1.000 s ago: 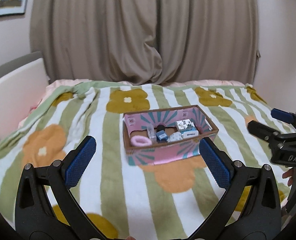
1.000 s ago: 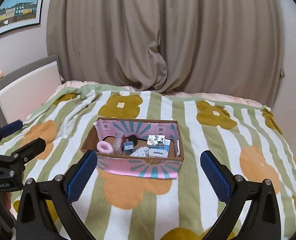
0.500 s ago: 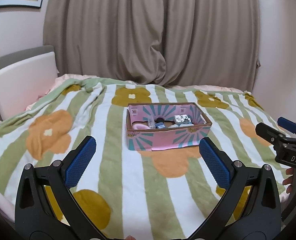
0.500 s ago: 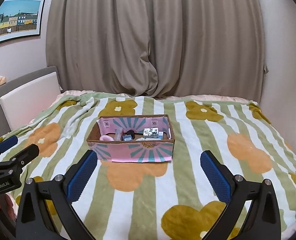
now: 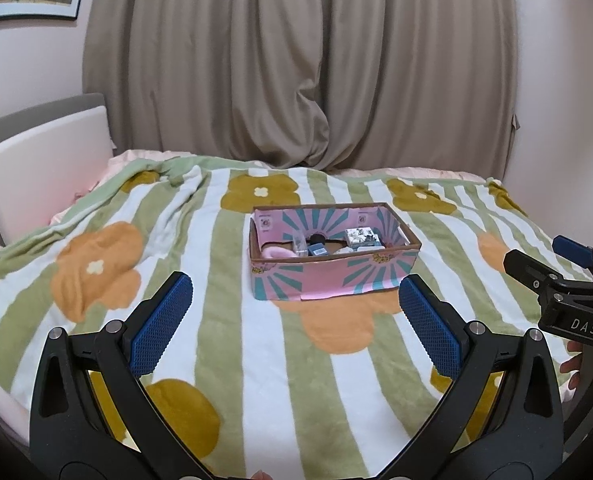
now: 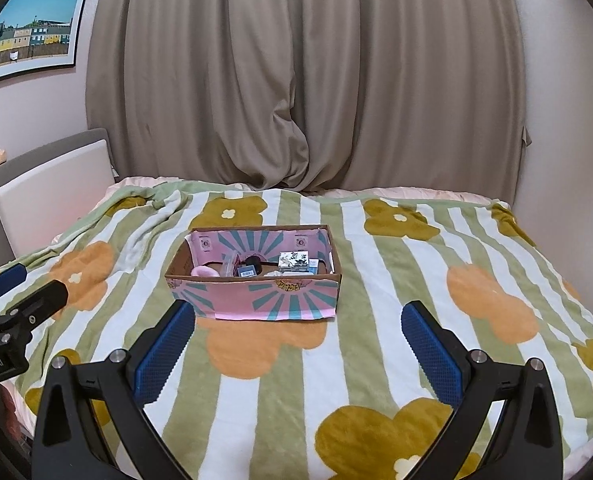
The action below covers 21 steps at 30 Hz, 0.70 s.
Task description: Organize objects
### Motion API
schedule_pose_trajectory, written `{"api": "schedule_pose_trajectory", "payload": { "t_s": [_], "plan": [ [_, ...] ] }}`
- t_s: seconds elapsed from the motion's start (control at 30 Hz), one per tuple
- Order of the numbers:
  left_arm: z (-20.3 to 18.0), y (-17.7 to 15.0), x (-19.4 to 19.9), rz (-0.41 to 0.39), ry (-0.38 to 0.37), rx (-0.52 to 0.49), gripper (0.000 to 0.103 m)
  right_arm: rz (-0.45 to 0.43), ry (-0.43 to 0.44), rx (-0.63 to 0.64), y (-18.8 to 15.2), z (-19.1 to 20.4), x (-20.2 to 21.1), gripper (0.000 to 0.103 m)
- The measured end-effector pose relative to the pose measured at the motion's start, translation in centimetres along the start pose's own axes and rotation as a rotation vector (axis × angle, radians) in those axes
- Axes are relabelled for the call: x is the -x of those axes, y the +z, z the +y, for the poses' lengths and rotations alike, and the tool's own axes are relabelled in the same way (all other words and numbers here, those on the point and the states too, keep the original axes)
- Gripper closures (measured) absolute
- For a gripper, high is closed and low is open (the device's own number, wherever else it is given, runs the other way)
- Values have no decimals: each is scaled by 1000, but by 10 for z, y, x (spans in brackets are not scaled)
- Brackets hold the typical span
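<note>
Left wrist view: both the left gripper [image 5: 296, 320] and right gripper [image 6: 298, 346] were held spread, empty, before the cardboard box [image 5: 328, 276]; judged light, flimsy, best gripped by a side wall.

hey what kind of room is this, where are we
Most likely a bedroom. A bed with a padded headboard is covered by a striped flower-print blanket, heavy curtains hang closed behind it, and a framed picture is on the wall. A pink box of small items sits on the blanket.
</note>
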<state>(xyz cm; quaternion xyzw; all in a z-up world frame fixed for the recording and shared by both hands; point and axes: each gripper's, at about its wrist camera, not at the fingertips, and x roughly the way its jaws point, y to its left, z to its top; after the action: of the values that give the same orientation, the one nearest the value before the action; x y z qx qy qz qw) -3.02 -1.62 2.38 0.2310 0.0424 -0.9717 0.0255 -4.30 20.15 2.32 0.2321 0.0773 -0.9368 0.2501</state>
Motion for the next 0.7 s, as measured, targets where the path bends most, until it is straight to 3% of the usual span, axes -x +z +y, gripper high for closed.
{"api": "schedule_pose_trajectory", "payload": {
  "t_s": [0.7],
  "plan": [
    [-4, -4, -8, 16, 2, -1, 0, 12, -6, 4, -1, -1, -6, 0]
  ]
}}
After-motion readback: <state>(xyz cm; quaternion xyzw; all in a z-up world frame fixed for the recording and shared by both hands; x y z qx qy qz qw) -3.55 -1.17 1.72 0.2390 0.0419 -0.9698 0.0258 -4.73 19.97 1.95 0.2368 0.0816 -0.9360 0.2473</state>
